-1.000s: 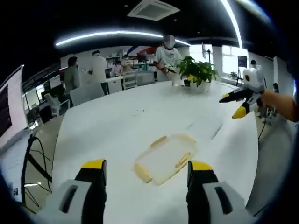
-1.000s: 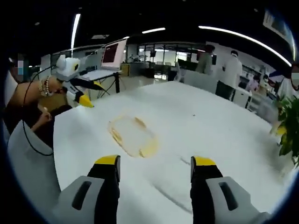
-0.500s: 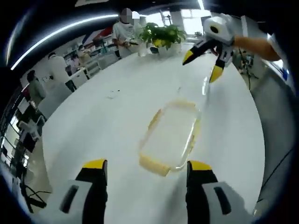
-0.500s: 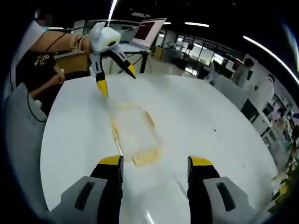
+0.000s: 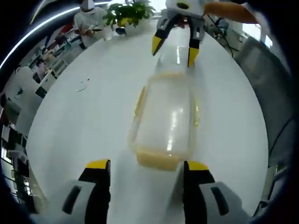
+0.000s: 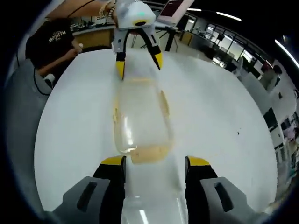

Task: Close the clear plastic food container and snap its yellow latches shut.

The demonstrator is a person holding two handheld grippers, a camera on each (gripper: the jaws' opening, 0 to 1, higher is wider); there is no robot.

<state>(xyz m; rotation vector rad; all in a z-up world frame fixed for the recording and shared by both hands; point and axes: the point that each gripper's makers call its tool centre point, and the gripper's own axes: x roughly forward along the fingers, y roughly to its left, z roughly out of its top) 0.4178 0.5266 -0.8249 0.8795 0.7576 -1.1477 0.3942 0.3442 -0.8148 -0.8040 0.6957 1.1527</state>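
Ahead of our jaws, left gripper view: the container [image 5: 166,119] lies on the table [image 5: 84,116], its yellow latch [image 5: 156,160] just beyond our spread, empty left gripper [image 5: 145,169].
Right gripper view: right gripper [image 6: 155,164] likewise released, near end latch [image 6: 147,153] between its tips.
Risk: we may shove the light box sideways if one end presses first.

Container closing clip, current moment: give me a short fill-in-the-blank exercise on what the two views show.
1. The clear plastic food container lies on a round table whose top is ____ in colour.
2. The left tongs and right tongs sit at ____ ends of the container.
3. The latch nearest the left tongs is ____ in colour.
4. Both pairs of tongs have their jaws ____.

Missing words: white; opposite; yellow; open
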